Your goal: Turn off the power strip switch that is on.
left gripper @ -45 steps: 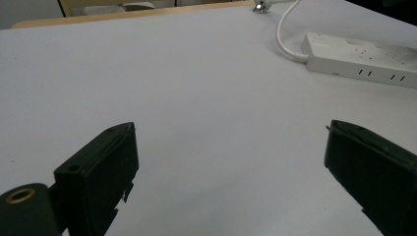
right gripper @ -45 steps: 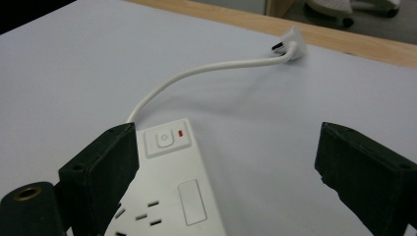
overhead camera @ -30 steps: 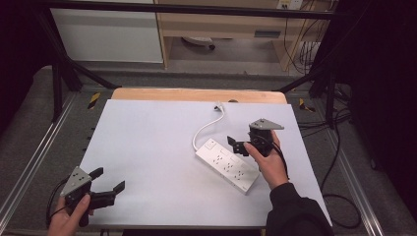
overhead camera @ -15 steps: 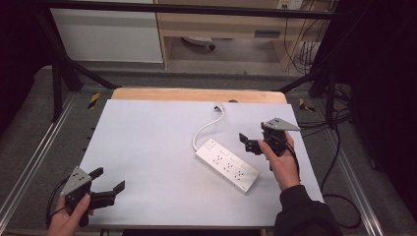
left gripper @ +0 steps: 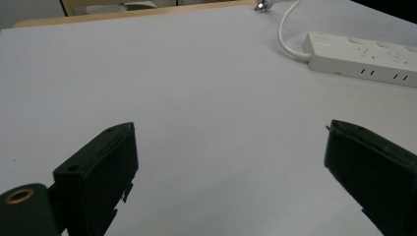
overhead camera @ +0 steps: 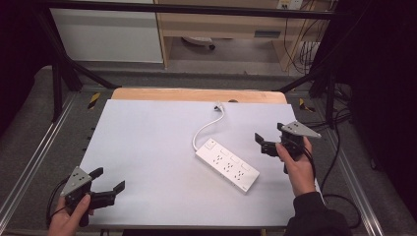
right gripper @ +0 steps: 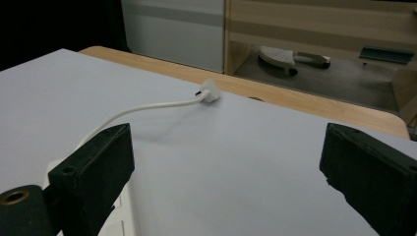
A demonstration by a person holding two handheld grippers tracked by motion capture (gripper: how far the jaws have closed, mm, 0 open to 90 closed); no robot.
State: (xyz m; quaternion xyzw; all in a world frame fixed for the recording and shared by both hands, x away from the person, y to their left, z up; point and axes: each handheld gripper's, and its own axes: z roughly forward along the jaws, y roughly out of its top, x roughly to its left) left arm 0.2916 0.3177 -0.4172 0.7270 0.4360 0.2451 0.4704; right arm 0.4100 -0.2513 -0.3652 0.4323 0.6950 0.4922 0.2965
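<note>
Both tools gape wide and empty over the worktop [overhead camera: 147,142].
The left tool [overhead camera: 109,184] sits near the front-left corner; the right tool [overhead camera: 269,137] hovers just beside the white power strip [overhead camera: 227,164].

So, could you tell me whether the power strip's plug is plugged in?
Unplugged: the plug lies loose on the table, its cord running to the power strip.

Even overhead light on pale table [overhead camera: 147,147]; surroundings dark; soft shadows; close views slightly blurred.
</note>
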